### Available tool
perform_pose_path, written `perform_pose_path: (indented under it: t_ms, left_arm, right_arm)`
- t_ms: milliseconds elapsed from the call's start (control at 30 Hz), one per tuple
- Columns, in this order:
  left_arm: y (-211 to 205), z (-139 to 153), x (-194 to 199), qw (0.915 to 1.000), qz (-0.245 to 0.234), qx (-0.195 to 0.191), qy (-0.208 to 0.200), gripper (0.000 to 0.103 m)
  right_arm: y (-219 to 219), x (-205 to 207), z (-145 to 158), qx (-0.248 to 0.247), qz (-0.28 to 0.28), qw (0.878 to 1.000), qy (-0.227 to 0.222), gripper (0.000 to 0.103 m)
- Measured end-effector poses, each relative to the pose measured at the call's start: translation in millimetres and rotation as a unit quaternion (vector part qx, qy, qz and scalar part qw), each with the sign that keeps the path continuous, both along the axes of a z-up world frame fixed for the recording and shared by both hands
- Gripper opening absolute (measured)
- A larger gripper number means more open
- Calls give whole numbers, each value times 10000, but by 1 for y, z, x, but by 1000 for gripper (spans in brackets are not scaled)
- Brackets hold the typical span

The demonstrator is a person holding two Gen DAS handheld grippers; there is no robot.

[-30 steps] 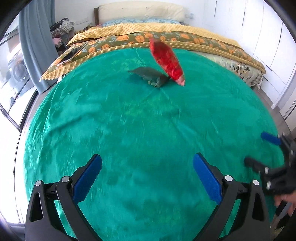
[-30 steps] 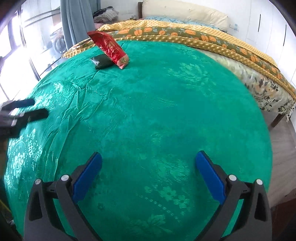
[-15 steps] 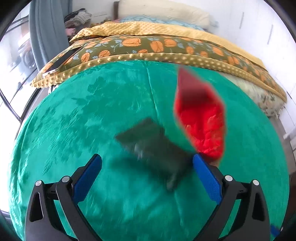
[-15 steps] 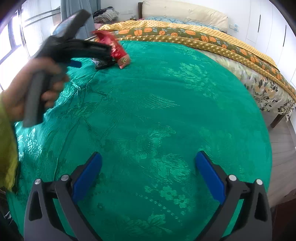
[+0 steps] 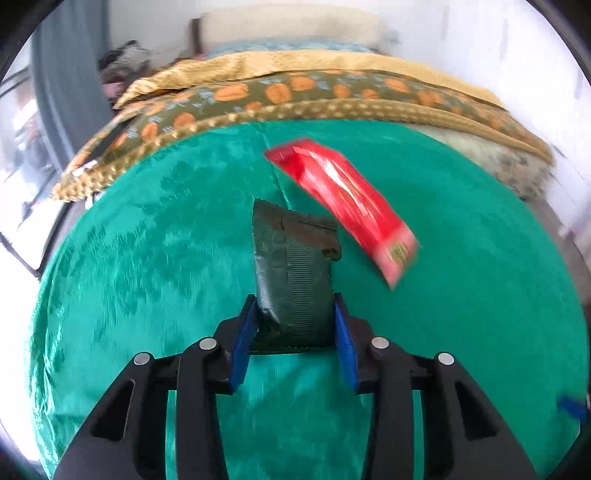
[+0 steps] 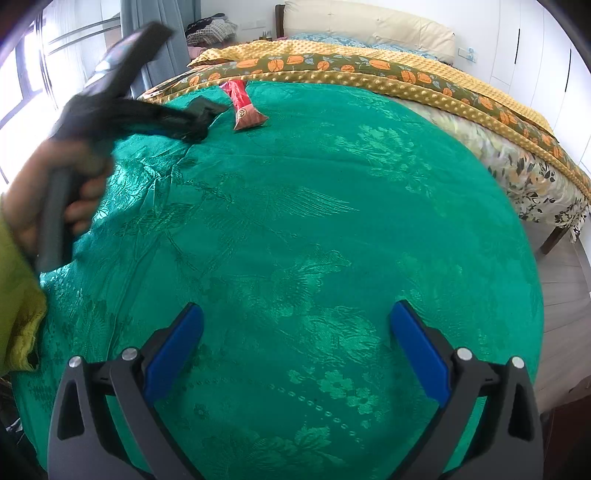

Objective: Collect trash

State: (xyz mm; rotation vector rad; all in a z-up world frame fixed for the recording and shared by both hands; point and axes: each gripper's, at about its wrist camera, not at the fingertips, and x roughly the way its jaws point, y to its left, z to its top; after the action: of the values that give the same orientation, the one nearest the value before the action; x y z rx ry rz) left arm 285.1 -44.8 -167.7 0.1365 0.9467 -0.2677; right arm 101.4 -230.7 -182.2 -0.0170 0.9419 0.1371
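My left gripper is shut on a dark green wrapper, which stands up between its blue pads over the green bedspread. A red snack wrapper lies just right of it and beyond. In the right wrist view the left gripper is at the far left of the bedspread, with the dark wrapper at its tip and the red wrapper beside it. My right gripper is open and empty above the near part of the bedspread.
A yellow and orange-patterned quilt lies folded across the far side of the bed, with a pillow behind. A window and grey curtain are at the left. The bed's right edge drops to the floor.
My left gripper moved forward to the two wrappers and closed on the dark green one. The right gripper has stayed still and open.
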Motion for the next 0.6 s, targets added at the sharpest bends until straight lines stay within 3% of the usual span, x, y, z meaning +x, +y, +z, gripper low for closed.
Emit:
perform_pose_path:
  t_ms: [267, 300, 400, 433, 600]
  left_arm:
    - [51, 2, -91, 9944, -981, -206, 331, 40]
    - [55, 2, -99, 9941, -1012, -226, 312, 45]
    - [58, -1, -109, 9948, -974, -231, 204, 78]
    - [58, -3, -110, 9957, -901, -179, 144, 84]
    - [52, -9, -112, 9967, -796, 149, -8, 94]
  right_arm:
    - [0, -1, 0, 1, 1, 10000, 1, 98]
    - [0, -1, 0, 0, 1, 10000, 1, 98]
    - [0, -1, 0, 5, -5, 10000, 2, 98]
    - [0, -1, 0, 12, -8, 10000, 6, 98]
    - [1, 3, 1, -30, 165, 9998, 135, 98]
